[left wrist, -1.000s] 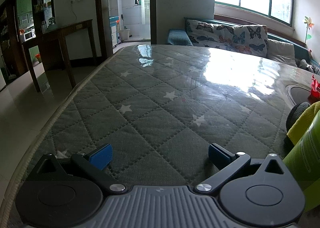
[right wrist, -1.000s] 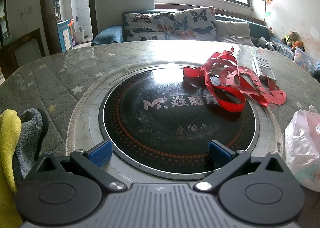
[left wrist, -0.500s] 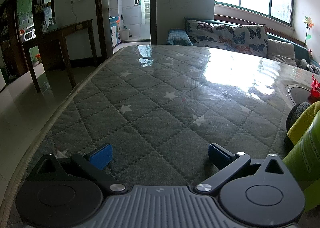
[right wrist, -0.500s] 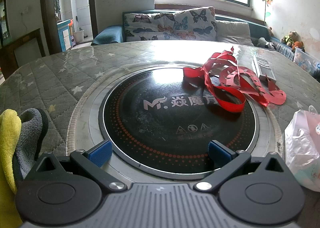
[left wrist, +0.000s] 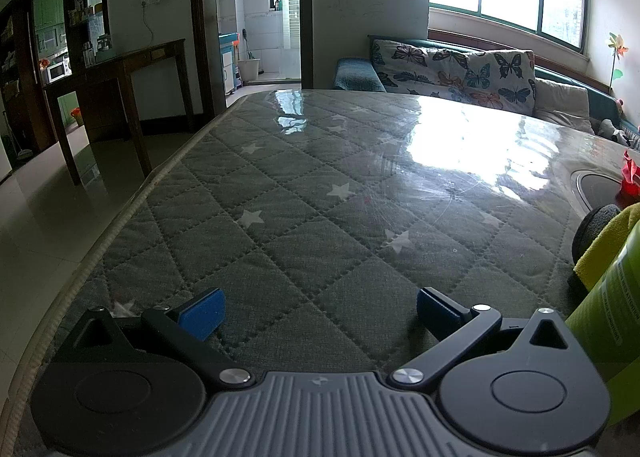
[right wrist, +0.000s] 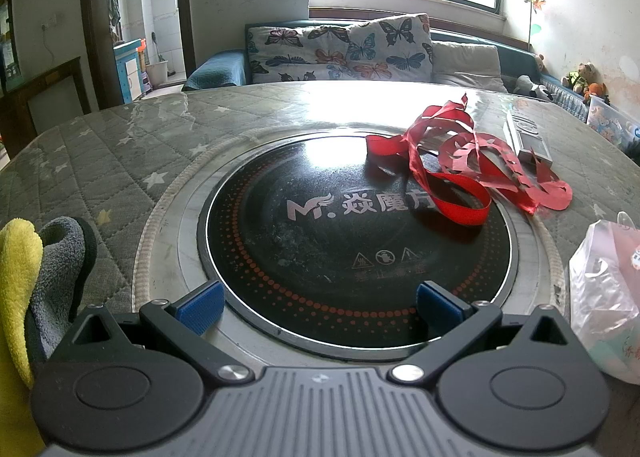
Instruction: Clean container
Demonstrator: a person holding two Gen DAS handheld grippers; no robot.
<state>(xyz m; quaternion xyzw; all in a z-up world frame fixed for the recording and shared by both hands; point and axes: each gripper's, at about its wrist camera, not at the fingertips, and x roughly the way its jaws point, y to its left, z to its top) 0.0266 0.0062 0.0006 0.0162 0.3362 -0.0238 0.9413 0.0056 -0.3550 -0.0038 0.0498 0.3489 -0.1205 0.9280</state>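
Observation:
A green cylindrical container (left wrist: 612, 305) stands at the right edge of the left wrist view, close beside my left gripper (left wrist: 318, 313), which is open over the quilted table cover with nothing between its blue pads. A yellow and grey cloth (left wrist: 600, 241) lies just behind the container; the same cloth (right wrist: 36, 269) shows at the left of the right wrist view. My right gripper (right wrist: 320, 309) is open and empty, at the near rim of the round black hob (right wrist: 352, 241) set into the table.
Red ribbon and paper cut-outs (right wrist: 460, 169) lie on the hob's far right side. A thin plastic bag (right wrist: 608, 297) sits at the right, a flat grey box (right wrist: 528, 137) behind the ribbon. The table edge (left wrist: 100, 249) drops to tiled floor at left. A sofa (right wrist: 352, 53) stands beyond.

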